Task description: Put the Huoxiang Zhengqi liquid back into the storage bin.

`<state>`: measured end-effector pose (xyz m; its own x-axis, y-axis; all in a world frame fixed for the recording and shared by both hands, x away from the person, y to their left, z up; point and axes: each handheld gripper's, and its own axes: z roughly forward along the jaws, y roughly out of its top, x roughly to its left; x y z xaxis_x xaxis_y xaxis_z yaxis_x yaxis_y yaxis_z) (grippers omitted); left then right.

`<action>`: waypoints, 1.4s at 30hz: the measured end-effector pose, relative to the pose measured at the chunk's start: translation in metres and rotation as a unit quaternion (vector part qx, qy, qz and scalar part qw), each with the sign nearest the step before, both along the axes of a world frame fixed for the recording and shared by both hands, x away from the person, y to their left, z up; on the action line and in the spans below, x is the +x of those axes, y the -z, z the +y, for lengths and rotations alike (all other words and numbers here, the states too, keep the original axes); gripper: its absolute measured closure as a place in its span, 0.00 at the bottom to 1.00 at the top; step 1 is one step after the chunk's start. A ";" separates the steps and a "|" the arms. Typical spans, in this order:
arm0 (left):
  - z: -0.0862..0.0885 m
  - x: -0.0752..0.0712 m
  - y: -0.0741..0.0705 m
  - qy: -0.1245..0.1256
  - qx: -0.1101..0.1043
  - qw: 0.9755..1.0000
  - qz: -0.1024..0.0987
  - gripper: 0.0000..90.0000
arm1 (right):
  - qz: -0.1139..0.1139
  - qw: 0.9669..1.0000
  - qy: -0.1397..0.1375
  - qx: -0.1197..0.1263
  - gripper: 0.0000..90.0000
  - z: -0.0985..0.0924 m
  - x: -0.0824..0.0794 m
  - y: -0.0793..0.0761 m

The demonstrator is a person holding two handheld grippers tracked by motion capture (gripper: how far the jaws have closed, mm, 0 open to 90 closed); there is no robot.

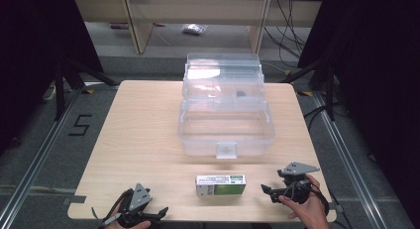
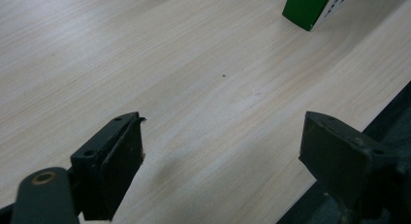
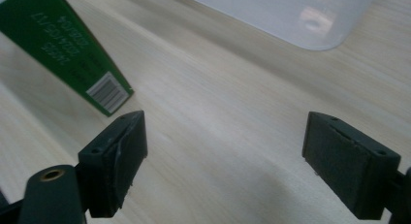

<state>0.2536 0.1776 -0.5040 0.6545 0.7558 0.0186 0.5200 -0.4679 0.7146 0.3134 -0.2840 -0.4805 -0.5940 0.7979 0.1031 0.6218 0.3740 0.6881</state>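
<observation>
A small green and white carton (image 1: 220,185) lies flat near the table's front edge, below a clear plastic box (image 1: 225,122) whose lid stands open. My left gripper (image 1: 157,214) rests at the front left, to the left of the carton, open with bare wood between its jaws; a corner of the carton (image 2: 310,8) sits far off in the left gripper view. My right gripper (image 1: 268,192) is just right of the carton, open and empty. In the right gripper view (image 3: 225,163) the carton's barcode end (image 3: 63,49) lies ahead to the left and the box's wall (image 3: 291,15) ahead.
The wooden table (image 1: 143,140) has bare room left of the clear box. Its front edge runs close under both hands. Black stands and cables flank the table on the grey floor, and shelving stands beyond the far edge.
</observation>
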 end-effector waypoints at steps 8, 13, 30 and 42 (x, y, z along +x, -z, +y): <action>0.001 0.001 0.000 0.002 0.005 1.000 0.000 0.17 | -0.006 0.999 -0.034 -0.006 0.22 0.004 -0.001 -0.006; -0.001 0.000 0.001 -0.010 -0.014 1.000 -0.003 0.17 | -0.001 0.999 -0.045 -0.006 0.21 0.008 -0.002 -0.012; 0.001 0.001 0.000 -0.007 0.007 1.000 0.001 0.17 | -0.045 0.987 -0.139 -0.069 0.22 0.032 0.002 -0.063; 0.001 0.002 0.001 -0.003 0.003 1.000 0.001 0.17 | -0.042 0.968 -0.220 -0.110 0.20 0.077 0.002 -0.082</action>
